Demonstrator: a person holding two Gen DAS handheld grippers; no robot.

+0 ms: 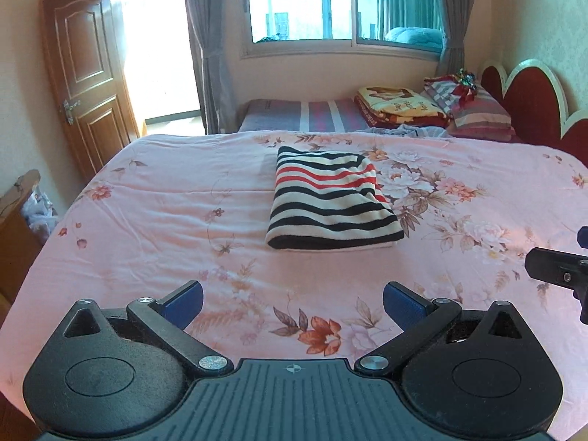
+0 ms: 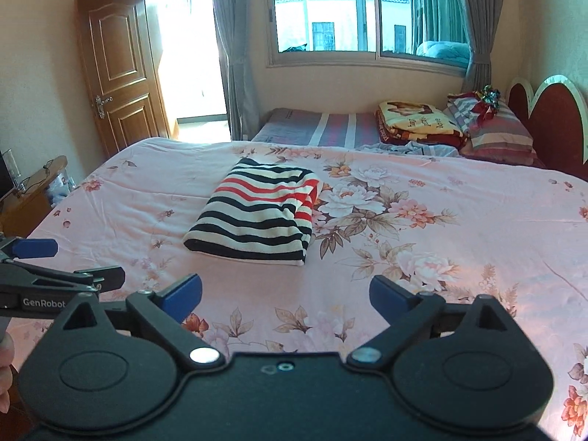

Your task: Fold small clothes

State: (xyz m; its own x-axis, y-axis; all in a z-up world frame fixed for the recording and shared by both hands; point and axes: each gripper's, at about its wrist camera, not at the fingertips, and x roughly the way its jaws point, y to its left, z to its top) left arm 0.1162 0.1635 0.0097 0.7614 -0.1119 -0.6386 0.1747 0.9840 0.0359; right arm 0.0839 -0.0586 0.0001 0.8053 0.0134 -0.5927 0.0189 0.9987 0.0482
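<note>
A striped garment (image 1: 330, 198) in black, cream and red lies folded into a compact rectangle on the pink floral bedspread (image 1: 154, 198). It also shows in the right wrist view (image 2: 257, 213). My left gripper (image 1: 292, 303) is open and empty, held back from the garment near the bed's front edge. My right gripper (image 2: 284, 294) is open and empty too, also short of the garment. The left gripper shows at the left edge of the right wrist view (image 2: 58, 264). Part of the right gripper shows at the right edge of the left wrist view (image 1: 558, 268).
Folded blankets (image 1: 400, 106) and pillows (image 1: 481, 114) lie at the bed's far side by a red headboard (image 1: 533, 99). A wooden door (image 1: 84, 77) stands open at the left. A window (image 1: 330, 3) with grey curtains is behind. Wooden furniture (image 2: 33, 191) stands left of the bed.
</note>
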